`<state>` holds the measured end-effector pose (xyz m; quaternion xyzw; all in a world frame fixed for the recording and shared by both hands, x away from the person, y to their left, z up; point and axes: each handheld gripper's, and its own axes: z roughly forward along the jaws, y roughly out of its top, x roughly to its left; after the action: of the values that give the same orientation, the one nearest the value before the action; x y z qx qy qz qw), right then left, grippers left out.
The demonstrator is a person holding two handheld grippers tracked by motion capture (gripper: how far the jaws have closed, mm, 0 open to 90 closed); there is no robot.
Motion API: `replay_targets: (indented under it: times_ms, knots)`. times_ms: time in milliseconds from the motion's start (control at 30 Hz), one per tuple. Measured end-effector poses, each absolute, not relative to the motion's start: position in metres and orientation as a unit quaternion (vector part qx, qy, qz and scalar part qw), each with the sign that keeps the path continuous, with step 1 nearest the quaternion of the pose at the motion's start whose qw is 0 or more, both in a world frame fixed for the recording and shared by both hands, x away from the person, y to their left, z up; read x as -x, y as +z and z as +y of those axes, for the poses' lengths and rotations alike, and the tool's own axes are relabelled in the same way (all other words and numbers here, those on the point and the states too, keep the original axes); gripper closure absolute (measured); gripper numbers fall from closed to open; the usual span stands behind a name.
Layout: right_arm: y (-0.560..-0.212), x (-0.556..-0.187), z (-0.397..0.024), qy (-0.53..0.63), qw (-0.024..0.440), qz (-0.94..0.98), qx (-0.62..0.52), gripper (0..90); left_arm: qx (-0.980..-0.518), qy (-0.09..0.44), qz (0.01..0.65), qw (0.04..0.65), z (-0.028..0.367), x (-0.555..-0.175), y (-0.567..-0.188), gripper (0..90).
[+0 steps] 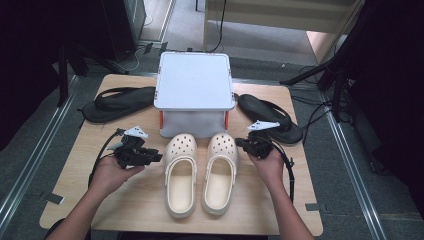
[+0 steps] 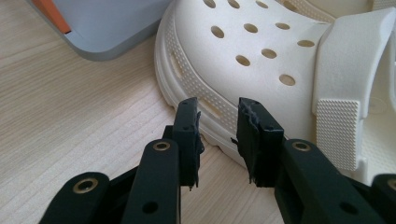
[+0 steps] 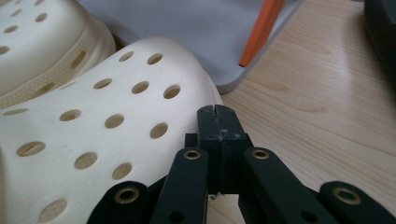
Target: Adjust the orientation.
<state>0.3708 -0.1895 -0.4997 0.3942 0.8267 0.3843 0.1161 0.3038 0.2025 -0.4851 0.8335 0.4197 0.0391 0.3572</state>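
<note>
While both cream clogs (image 1: 200,172) sit ungripped on the desk (image 1: 140,200), the left tool (image 2: 218,135) gapes partway beside one and the right tool (image 3: 218,135), pinched empty, nears the other, so handling seemingly hasn't begun.

Grey floor (image 1: 30,165) — dark surroundings, wooden table (image 1: 145,205).

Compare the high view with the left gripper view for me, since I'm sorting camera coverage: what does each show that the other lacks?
High view alone: two black sandals, the left one and the right one, the right clog, both hands, the shut right gripper and the box's white lid.

Left gripper view alone: close detail of the left gripper, its jaws parted beside the clog's sole edge, nothing between them.

Both share the left clog, the grey box and the wooden table.
</note>
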Motion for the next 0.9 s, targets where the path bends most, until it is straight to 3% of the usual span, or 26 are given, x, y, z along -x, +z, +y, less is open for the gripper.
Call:
replay_targets:
  times_ms: [167,467,667,900]
  knots:
    - [-0.502,-0.369,-0.184,0.393,0.092,0.829,-0.387,90.0,-0.835,0.04,0.417,0.356,0.201,-0.304,-0.485,69.6]
    - [-0.499,-0.351,-0.187,0.374,0.094,0.834,-0.394,90.0,-0.837,0.038,0.415,0.354,0.2,-0.304,-0.487,70.9]
    - [-0.498,-0.318,-0.195,0.373,0.087,0.836,-0.393,90.0,-0.839,0.031,0.417,0.348,0.2,-0.304,-0.492,75.7]
    - [-0.506,-0.314,-0.188,0.359,0.076,0.848,-0.383,90.0,-0.837,0.028,0.424,0.345,0.203,-0.309,-0.498,82.9]
